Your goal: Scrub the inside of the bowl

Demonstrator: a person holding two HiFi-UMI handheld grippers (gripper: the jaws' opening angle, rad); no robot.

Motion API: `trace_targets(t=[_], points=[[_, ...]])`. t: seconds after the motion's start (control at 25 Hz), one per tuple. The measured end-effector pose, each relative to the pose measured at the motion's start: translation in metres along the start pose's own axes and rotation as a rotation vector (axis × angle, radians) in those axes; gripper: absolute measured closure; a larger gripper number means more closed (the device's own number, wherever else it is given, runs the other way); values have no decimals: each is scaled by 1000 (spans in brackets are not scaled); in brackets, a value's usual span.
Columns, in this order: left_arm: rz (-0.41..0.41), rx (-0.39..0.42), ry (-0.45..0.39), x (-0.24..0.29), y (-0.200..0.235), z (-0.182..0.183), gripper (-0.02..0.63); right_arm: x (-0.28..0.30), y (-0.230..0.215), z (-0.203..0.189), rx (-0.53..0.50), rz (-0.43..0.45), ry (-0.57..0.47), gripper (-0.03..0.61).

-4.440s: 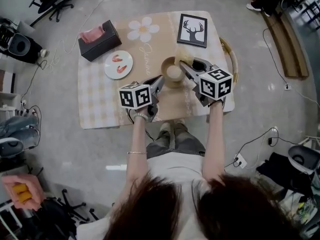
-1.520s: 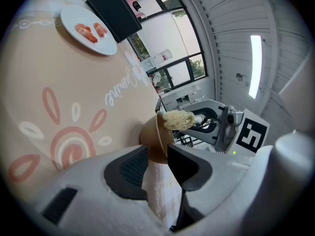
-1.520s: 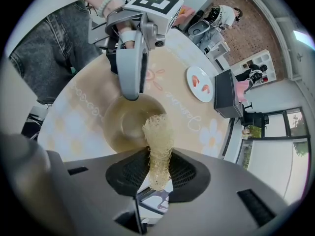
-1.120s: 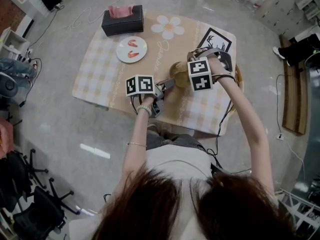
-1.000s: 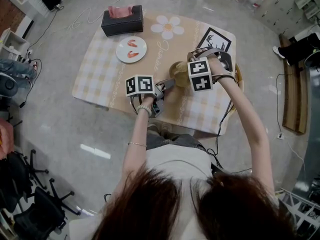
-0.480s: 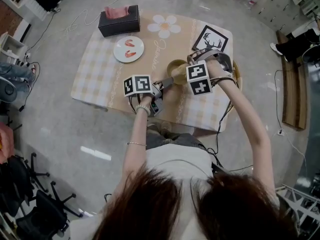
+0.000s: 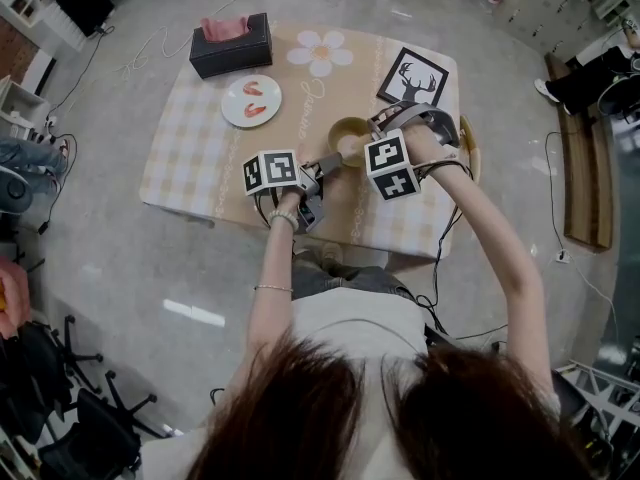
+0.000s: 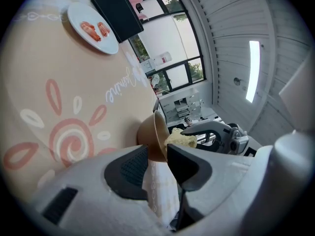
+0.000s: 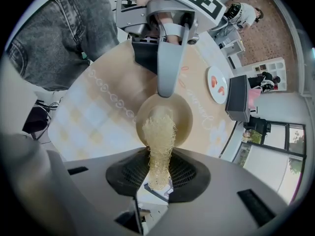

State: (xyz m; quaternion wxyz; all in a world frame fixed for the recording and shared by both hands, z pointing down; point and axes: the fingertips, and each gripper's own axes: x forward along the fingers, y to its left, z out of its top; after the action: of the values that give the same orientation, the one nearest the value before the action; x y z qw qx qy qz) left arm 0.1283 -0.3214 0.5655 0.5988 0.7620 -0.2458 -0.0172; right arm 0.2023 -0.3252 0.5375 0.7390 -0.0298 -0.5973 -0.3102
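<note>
A tan bowl (image 7: 338, 128) stands on the patterned tablecloth, right of the middle of the table. My left gripper (image 7: 330, 160) is shut on the bowl's near rim, and the rim (image 8: 158, 140) sits between its jaws. My right gripper (image 7: 374, 128) comes in from the far right side and is shut on a pale yellow fibre scrubber (image 9: 159, 140). The scrubber's end rests inside the bowl (image 9: 185, 120). In the left gripper view the scrubber (image 8: 180, 139) shows just past the rim, with the right gripper's grey arm behind it. The left gripper (image 9: 166, 93) reaches the rim from the far side in the right gripper view.
A white plate of shrimp (image 7: 251, 101) and a black tissue box (image 7: 231, 45) lie at the far left. A framed deer picture (image 7: 412, 76) sits behind the bowl. A curved wooden ring (image 7: 467, 140) hangs at the table's right edge. Cables lie on the floor.
Since the oldest frame the right gripper has swung round to the bowl's far right side. Over the last second both grippers stay at the bowl; only the head view has shifted a little.
</note>
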Motion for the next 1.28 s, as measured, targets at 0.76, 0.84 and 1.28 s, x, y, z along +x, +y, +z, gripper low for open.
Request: trace_targets(t=[0.76,0.84,1.28], points=[[-2,-10,4,1,-1,-2,483,-9,7,24,-68,5,-3,483],[-2,-12,2,0,0,-2,483,-8,4,26,-70,2,-7,483],[-14,-17,3,-4,-2,-4,483,-4,-12,33,-86,-9,-27,483]])
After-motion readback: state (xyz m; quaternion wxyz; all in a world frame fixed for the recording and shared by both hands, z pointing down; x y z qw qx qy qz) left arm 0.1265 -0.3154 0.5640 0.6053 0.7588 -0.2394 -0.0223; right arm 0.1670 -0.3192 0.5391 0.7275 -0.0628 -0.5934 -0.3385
